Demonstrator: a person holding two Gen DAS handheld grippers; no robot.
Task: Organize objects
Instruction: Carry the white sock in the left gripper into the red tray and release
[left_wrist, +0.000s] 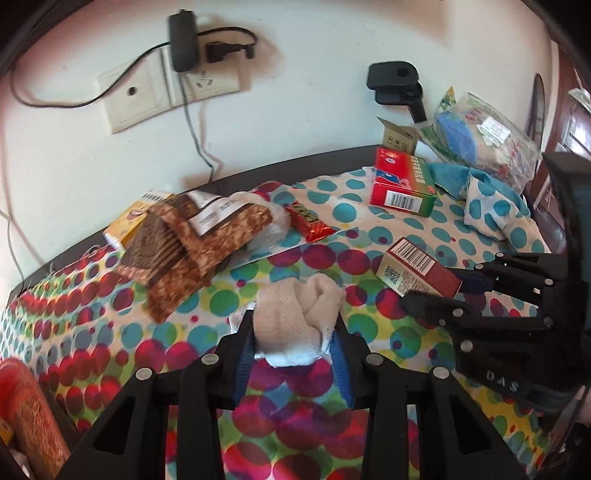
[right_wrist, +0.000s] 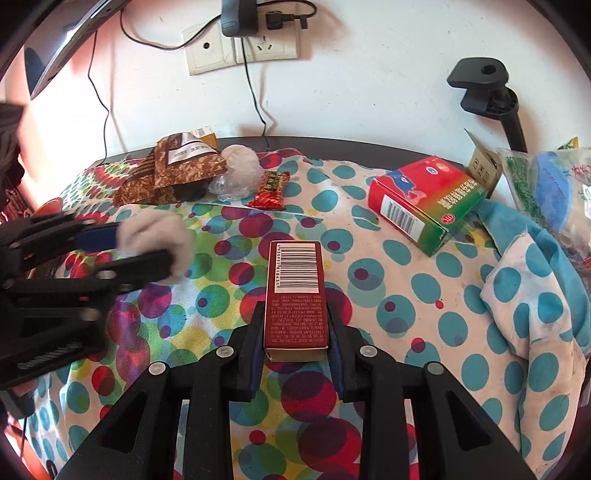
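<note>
My left gripper (left_wrist: 295, 325) is shut on a rolled white cloth (left_wrist: 301, 317), held just above the dotted tablecloth (left_wrist: 295, 406). It also shows at the left of the right wrist view (right_wrist: 144, 245) with the cloth (right_wrist: 155, 236). My right gripper (right_wrist: 297, 325) is shut on a dark red box (right_wrist: 295, 295) with a barcode on top. In the left wrist view that gripper (left_wrist: 439, 291) holds the box (left_wrist: 417, 267) at the right.
Brown packets (left_wrist: 184, 240), a clear bag with a white ball (right_wrist: 240, 170) and a red snack bar (right_wrist: 271, 190) lie at the back. A red-green box (right_wrist: 424, 201), a small carton (left_wrist: 400, 138) and a plastic bag (left_wrist: 484, 133) sit at the back right. Wall sockets (left_wrist: 166, 88).
</note>
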